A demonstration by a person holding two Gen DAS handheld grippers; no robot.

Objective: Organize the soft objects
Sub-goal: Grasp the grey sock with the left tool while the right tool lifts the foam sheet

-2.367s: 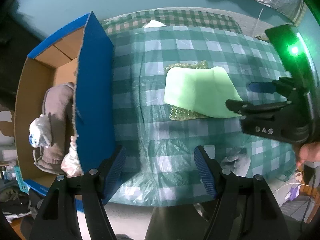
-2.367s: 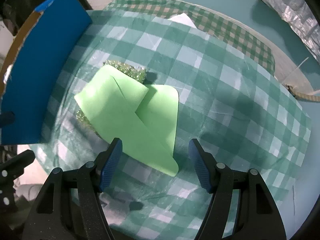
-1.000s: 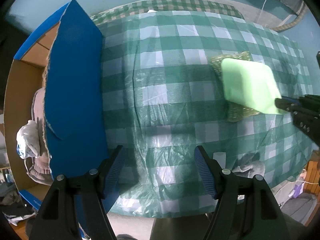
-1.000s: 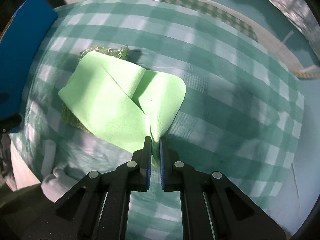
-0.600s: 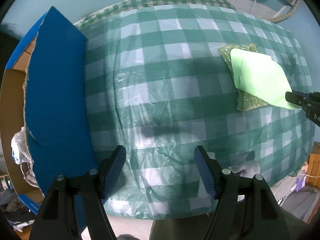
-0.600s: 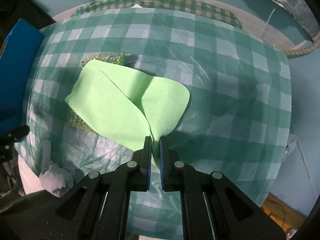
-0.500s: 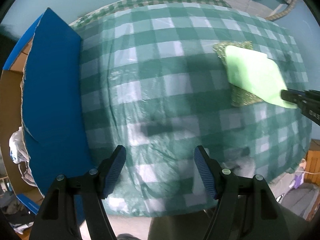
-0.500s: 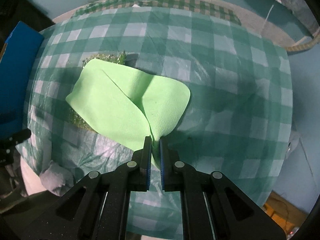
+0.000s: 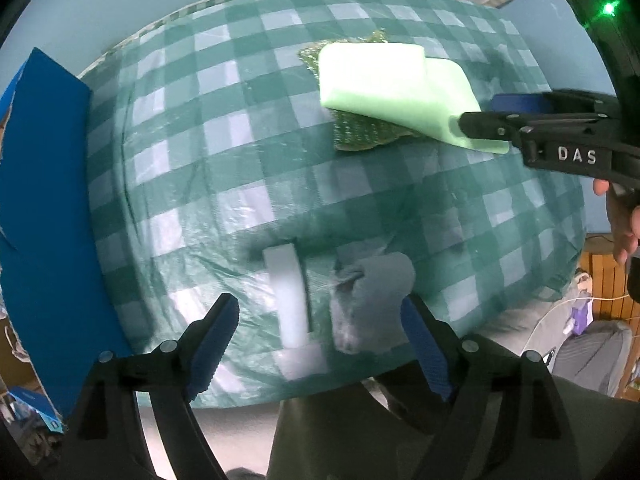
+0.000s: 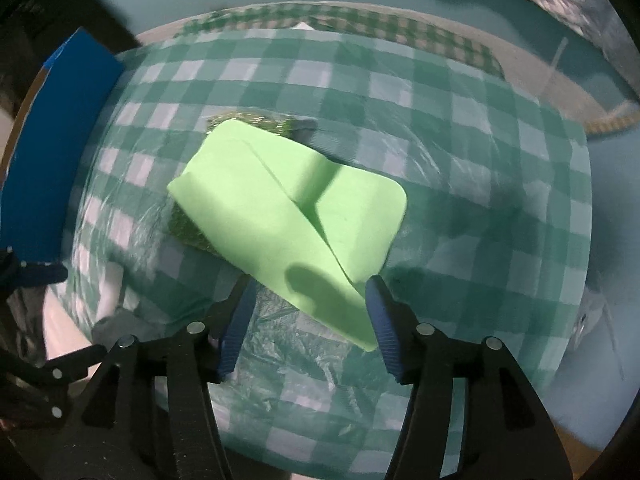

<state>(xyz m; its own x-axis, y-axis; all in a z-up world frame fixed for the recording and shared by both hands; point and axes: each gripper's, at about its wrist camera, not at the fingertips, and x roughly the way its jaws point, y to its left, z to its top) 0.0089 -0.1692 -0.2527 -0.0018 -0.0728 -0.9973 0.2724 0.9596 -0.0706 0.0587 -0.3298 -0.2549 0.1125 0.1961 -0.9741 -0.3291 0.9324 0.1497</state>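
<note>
Right hand-held gripper [image 10: 308,312] stands with its jaws spread, the near corner of the folded light-green foam sheet [image 10: 280,208] lying between the two blue pads [image 10: 236,328] without either pad clearly pressing it. The sheet is doubled over on itself, and just beyond it, partly underneath, lies a glittery green scouring pad [image 10: 188,232] on the green-and-white checked tabletop [image 10: 460,152]. Far off to this gripper's left stands the blue flap of a cardboard box [image 10: 52,152].

Left hand-held gripper [image 9: 320,336] is also spread wide and holds nothing. Between its fingers, close in front, lie a white rectangular foam block [image 9: 290,300] and, just right of that, a crumpled grey cloth [image 9: 368,300]; the two look near each other, though blur hides whether they touch. Ahead and to the right of this gripper sits the green foam sheet [image 9: 384,80] over the scouring pad [image 9: 360,132], with the right gripper's black body [image 9: 560,140] reaching in at the sheet's near corner. The blue box flap [image 9: 44,216] stands to the left.
</note>
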